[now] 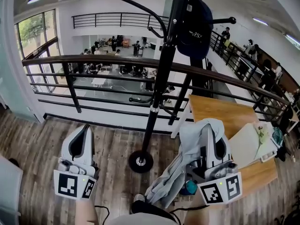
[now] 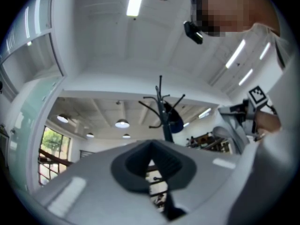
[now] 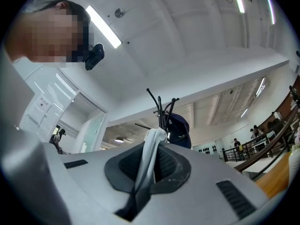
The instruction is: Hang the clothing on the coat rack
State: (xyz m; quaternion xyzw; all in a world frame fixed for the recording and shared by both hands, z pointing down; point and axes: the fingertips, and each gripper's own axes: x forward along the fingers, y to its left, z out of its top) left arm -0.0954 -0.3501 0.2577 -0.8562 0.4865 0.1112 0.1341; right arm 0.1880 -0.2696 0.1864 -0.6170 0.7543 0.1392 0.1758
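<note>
A black coat rack stands straight ahead on its round base, with a dark navy cap on an upper hook. My right gripper is shut on a pale grey-blue garment, which drapes over its jaws and hangs down to the left, right of the pole. In the right gripper view a fold of the garment is pinched in the right gripper, rack beyond. My left gripper is shut and empty, left of the base; the left gripper points up at the rack.
A black railing curves just behind the rack, with an open office floor below it. A wooden table stands at the right with a white board on it. The floor is wood planks.
</note>
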